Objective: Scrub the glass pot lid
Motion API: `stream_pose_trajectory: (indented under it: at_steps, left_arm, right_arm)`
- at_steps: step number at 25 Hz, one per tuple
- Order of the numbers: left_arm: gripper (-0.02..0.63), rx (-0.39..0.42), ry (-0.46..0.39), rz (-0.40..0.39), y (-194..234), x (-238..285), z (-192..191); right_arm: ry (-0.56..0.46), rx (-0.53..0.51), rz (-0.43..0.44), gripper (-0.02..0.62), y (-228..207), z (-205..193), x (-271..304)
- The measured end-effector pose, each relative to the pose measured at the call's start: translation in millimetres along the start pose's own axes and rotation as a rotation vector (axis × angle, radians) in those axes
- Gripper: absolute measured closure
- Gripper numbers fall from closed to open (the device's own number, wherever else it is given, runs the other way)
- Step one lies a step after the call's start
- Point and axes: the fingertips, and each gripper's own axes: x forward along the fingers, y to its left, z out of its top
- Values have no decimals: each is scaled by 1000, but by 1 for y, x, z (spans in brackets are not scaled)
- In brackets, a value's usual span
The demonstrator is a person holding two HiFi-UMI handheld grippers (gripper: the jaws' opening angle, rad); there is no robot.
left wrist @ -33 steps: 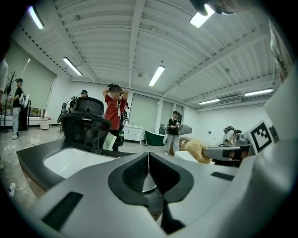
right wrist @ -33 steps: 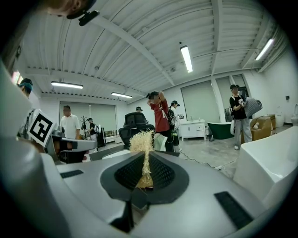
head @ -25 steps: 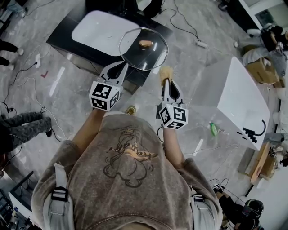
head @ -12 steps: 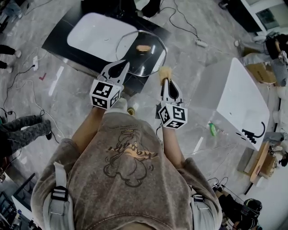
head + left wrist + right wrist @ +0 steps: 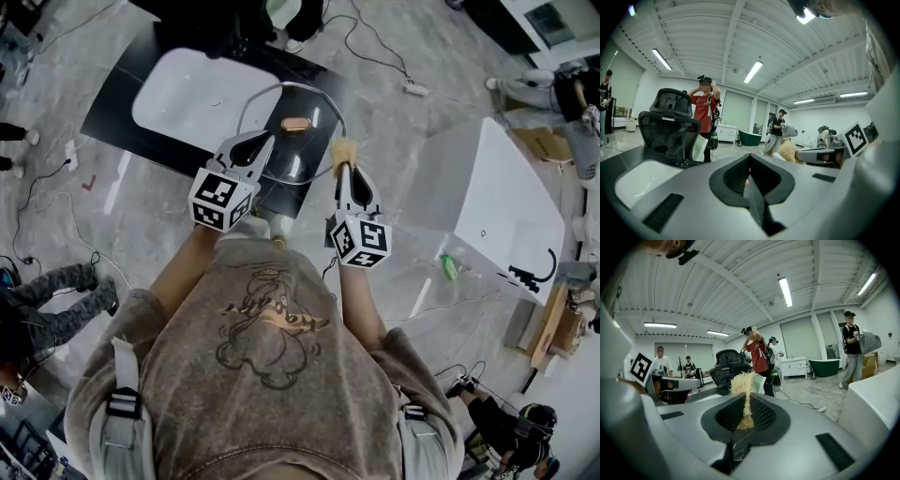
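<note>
The left tongs (image 5: 265, 142) are pressed together on the near rim of the round clear-glass pot lid (image 5: 314, 155) with its thin metal edge. In the left gripper view the thin sheet of glass runs straight down the seam between the closed jaws. The lid reaches out ahead of these tongs, and an oval copper-coloured knob (image 5: 297, 123) sits at its centre, well beyond the tips. Under and beyond the lid lies the black tabletop (image 5: 105, 120), with a white rounded basin (image 5: 202, 86) set into it ahead and to the left of the left tongs.

The right tongs (image 5: 345, 169) are clamped on the stem of a straw-coloured fibrous scrubber (image 5: 346, 150). Its frayed tuft stands out past the tips, just beside the lid's right rim; I cannot tell whether it touches. In the right gripper view the pale fibres (image 5: 742, 380) rise from between the ribbed black pads.

Each pair of tongs carries a white cube printed with black square marker patterns, one behind the left tongs (image 5: 222, 199) and one behind the right (image 5: 361, 241); these are codes, not words. The person's grey shirt (image 5: 267, 328) bears a line-drawn figure with script too small to read. To the right of the right tongs, a white slab (image 5: 506, 187) shows a black blocky curved mark (image 5: 532, 273).
</note>
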Motion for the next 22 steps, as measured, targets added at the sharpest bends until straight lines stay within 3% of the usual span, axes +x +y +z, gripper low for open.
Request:
stream_pose_trajectory:
  at_steps: [12, 20, 22]
  left_arm:
    - [588, 47, 15, -106, 35, 42, 10]
    - [581, 49, 34, -142, 37, 59, 17]
    - [459, 34, 35, -155, 36, 64, 16]
  right_arm:
    - [-20, -1, -77, 558, -5, 16, 54]
    - [-13, 1, -74, 558, -13, 26, 68]
    - [-9, -1, -69, 558, -15, 26, 71]
